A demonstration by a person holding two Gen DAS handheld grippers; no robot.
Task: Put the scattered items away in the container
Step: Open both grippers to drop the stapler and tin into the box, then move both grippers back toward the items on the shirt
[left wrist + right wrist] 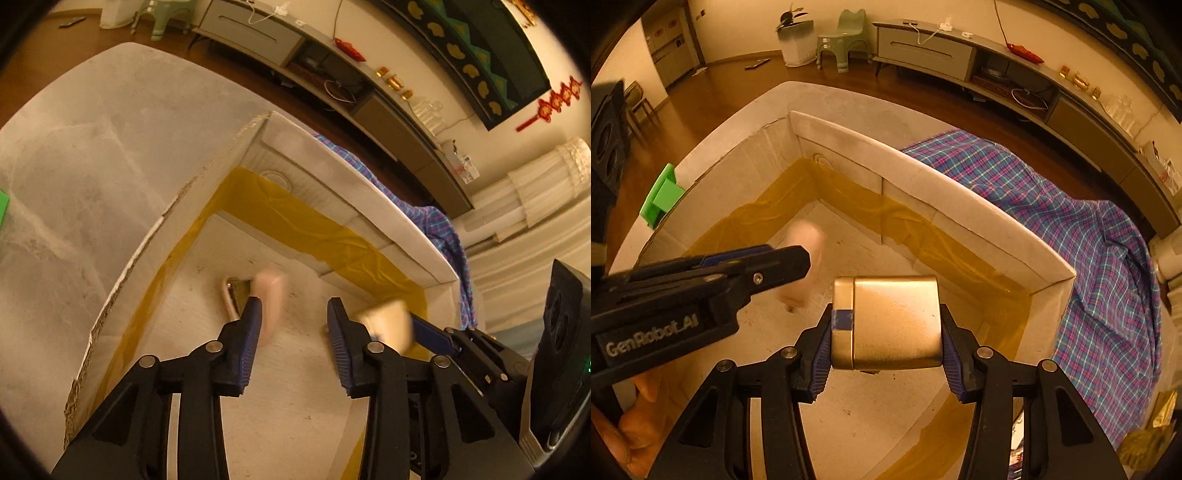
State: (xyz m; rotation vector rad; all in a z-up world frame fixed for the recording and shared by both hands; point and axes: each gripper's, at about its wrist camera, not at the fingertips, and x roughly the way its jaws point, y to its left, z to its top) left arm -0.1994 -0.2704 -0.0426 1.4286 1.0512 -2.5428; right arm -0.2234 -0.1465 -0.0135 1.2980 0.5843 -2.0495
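Note:
A cardboard box [354,192] lined with yellow tape sits on a pale table; it also shows in the right wrist view [960,206]. My left gripper [295,332] is open above the box floor. A blurred pink item [271,295] is in the air just beyond its fingertips, also seen in the right wrist view [805,258]. A small metal piece [231,295] lies on the box floor. My right gripper [886,339] is shut on a gold tin [890,321] with blue tape, held over the box; the tin shows in the left wrist view [391,325].
A plaid cloth [1089,258] lies to the right of the box. A green block [661,195] sits on the table to the left. A TV cabinet [960,59] and a stool [842,40] stand beyond on the wooden floor.

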